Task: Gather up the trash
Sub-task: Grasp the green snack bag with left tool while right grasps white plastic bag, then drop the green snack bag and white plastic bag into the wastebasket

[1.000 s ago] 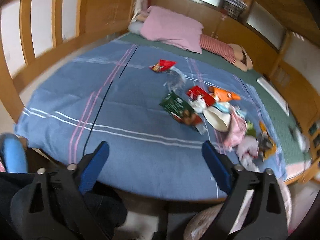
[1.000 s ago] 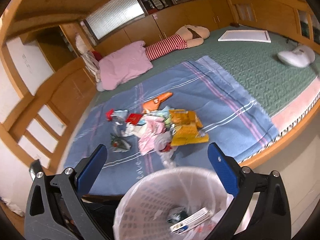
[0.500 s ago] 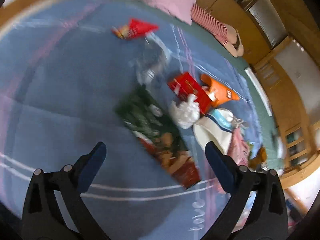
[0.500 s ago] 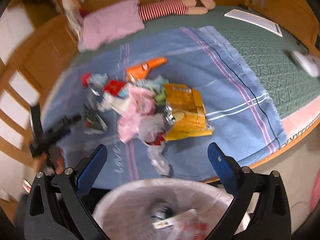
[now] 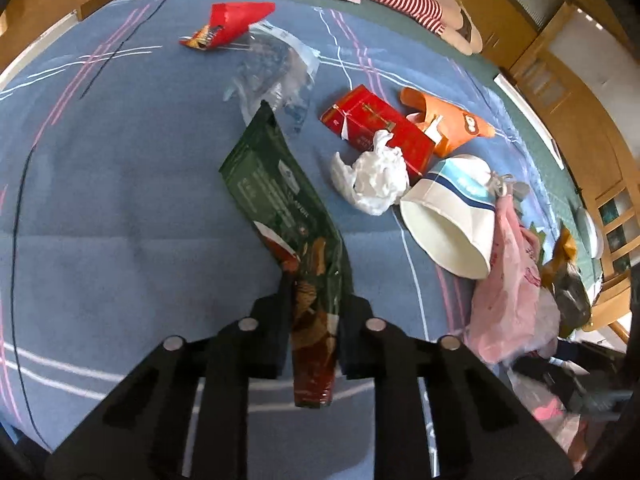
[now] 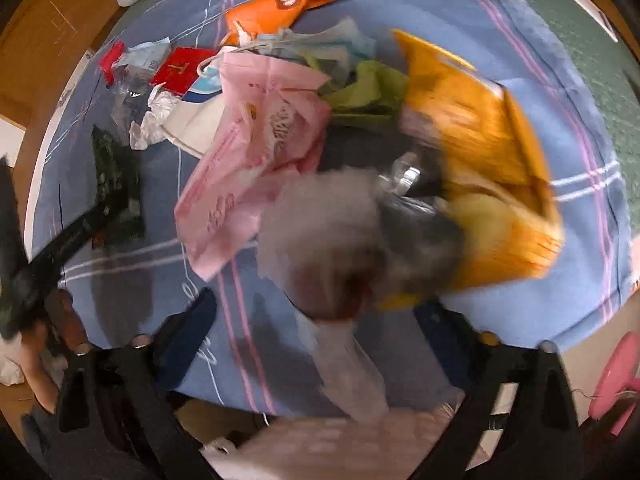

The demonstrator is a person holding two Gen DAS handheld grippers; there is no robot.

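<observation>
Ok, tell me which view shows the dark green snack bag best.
The left wrist view: the dark green snack bag lies sharp and central, pinched by the left tongs. The right wrist view shows it small and dark at the left edge.

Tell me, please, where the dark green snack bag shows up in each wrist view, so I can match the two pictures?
Left wrist: the dark green snack bag runs from centre down into the shut left gripper.
Right wrist: the bag lies at the left edge, on the blue blanket.
Shared landmark: the orange wrapper, beyond the pile in both.
</observation>
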